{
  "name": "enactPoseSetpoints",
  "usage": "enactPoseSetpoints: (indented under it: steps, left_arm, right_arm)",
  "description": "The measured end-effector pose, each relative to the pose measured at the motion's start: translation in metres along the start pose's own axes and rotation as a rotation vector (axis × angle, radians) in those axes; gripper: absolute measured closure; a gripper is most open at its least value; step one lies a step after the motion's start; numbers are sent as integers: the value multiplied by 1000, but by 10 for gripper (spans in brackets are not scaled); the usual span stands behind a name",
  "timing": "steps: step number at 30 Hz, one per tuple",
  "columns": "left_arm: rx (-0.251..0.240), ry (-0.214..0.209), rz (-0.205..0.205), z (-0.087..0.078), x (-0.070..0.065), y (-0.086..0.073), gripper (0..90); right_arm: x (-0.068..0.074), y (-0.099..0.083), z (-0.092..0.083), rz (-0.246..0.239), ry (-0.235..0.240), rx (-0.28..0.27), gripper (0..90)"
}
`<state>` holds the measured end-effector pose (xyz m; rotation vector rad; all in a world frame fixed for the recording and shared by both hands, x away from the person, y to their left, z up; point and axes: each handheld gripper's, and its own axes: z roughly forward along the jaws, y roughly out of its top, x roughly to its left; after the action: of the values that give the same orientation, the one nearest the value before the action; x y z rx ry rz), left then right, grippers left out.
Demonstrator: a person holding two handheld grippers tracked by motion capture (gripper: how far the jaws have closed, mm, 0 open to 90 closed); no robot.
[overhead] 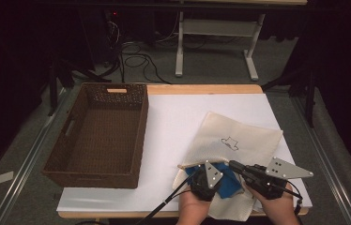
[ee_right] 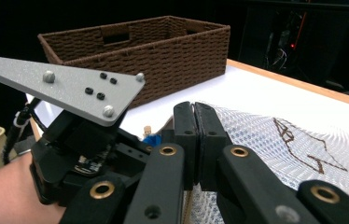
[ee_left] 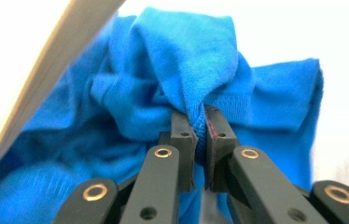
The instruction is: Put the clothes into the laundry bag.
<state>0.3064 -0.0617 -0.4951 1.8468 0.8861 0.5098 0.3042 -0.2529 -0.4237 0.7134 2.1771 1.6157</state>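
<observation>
Table (overhead: 173, 122) w/ white sheet carries a brown wicker basket (overhead: 99, 133) at left, nothing visible inside it. Cream mesh bag (overhead: 239, 140) lies flat at right, a small line drawing on it, its mouth toward the person. Blue cloth (overhead: 227, 180) sits bunched at that mouth, partly on the bag, well apart from the basket. Left gripper (ee_left: 199, 126) is clamped on a fold of the cloth. Right gripper (ee_right: 194, 121) is clenched at the bag's near edge; can't tell if mesh is caught btw the pads. Judged progress: early. Cloth gripped, but whether it's going in or coming out isn't clear; basket untouched.
</observation>
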Motion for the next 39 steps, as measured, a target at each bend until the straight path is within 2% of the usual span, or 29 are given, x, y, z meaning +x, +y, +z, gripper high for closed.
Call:
enactPoseSetpoints:
  steps: [5, 11, 15, 18, 22, 25, 30, 33, 35, 37, 39]
  left_arm:
    - [-45, -13, 9, -1, -7, 7, 840]
    - [-46, -35, 8, 1, -7, 4, 809]
    - [-45, -55, 14, -5, -6, -2, 637]
    - [-54, -51, 18, -18, -4, -10, 519]
    - [-56, -15, 33, -36, 1, -22, 467]
    - [-41, 15, 22, -44, 8, -32, 446]
    - [-16, 86, -2, -48, 21, -42, 435]
    - [-31, 153, 23, -50, 23, -46, 440]
    - [-50, 163, 14, -53, 24, -48, 448]
    - [-42, 157, -7, -55, 28, -49, 442]
    - [-41, 163, -9, -57, 30, -51, 439]
  right_arm:
    - [1, 2, -2, 13, 18, -19, 900]
    - [4, 4, -4, 9, 26, -31, 900]
    - [4, 4, -4, 6, 22, -29, 900]
    - [3, 3, -5, 10, 16, -27, 900]
    - [2, 2, -4, 7, 12, -25, 900]
    - [3, 3, -4, 6, 10, -24, 900]
    - [2, 3, -4, 6, 8, -21, 900]
    - [2, 2, -4, 6, 12, -21, 900]
    - [2, 2, -4, 4, 11, -23, 900]
    - [2, 2, -4, 6, 9, -21, 900]
    - [2, 2, -4, 6, 14, -20, 900]
